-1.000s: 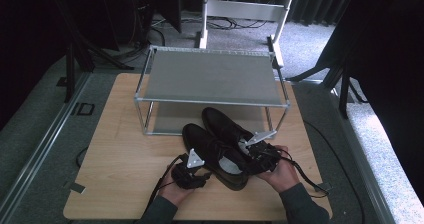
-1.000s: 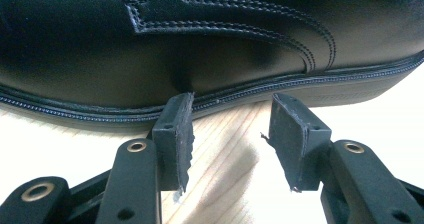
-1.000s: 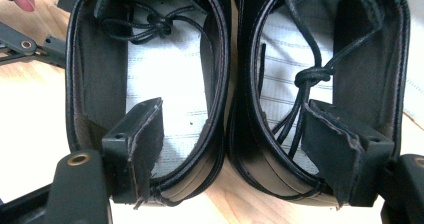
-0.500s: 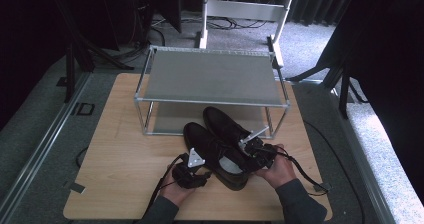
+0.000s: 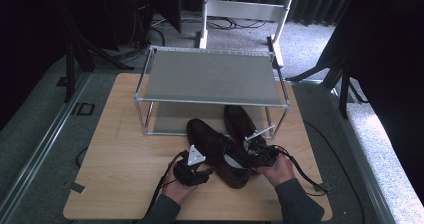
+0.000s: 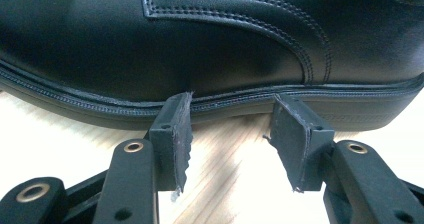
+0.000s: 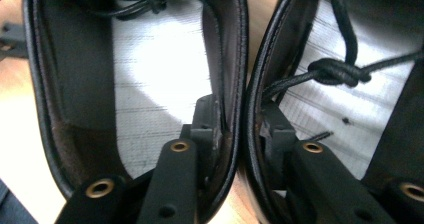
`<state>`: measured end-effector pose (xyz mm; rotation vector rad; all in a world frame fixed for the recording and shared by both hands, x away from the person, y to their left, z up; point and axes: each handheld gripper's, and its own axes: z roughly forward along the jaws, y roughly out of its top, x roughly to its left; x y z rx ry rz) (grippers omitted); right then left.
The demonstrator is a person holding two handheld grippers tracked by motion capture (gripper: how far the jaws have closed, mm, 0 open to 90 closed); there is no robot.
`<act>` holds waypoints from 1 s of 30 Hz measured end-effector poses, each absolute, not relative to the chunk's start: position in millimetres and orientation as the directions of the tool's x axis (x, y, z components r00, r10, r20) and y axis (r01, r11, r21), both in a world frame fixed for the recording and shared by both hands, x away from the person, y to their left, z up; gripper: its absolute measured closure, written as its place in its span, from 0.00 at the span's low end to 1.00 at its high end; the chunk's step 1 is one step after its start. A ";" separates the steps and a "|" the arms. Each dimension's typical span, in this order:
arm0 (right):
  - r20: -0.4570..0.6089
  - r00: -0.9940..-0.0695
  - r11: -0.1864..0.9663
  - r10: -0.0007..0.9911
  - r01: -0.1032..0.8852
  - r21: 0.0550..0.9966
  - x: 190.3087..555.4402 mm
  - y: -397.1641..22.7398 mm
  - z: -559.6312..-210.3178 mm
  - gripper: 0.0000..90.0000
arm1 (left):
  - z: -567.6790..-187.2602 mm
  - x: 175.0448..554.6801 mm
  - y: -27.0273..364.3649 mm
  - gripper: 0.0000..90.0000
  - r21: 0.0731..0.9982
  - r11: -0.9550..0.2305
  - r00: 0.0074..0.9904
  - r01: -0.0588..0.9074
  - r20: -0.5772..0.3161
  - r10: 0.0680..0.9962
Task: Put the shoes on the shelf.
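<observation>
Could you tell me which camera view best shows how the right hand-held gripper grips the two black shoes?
The right gripper view: the right hand-held gripper has one jaw inside each shoe, having just closed on their adjoining walls, near shoe and far shoe. The high view shows it small, at the shoe openings. The left gripper view shows one shoe's outer side.

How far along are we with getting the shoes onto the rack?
Done: both black shoes sit side by side before the rack. In hand: the right gripper has just been closing, its fingers pinching the two adjoining inner walls together; the left gripper is open at the sole. Left: lifting the pair onto a shelf.
</observation>
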<state>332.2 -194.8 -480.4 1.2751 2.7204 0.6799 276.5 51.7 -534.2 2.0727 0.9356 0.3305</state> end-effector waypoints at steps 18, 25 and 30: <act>0.052 -0.650 0.523 0.758 0.655 0.546 312.9 -192.1 -482.0 0.88 | -534.5 283.4 48.7 0.57 0.769 -0.369 0.659 0.522 -0.088 0.747; 0.093 -0.584 0.421 0.806 0.677 0.603 315.6 -200.6 -479.4 0.88 | -529.5 291.8 43.9 0.57 0.779 -0.346 0.654 0.523 -0.106 0.749; 0.129 -0.554 0.369 0.822 0.691 0.622 319.3 -208.7 -477.4 0.89 | -524.7 295.7 39.9 0.57 0.788 -0.339 0.656 0.513 -0.105 0.748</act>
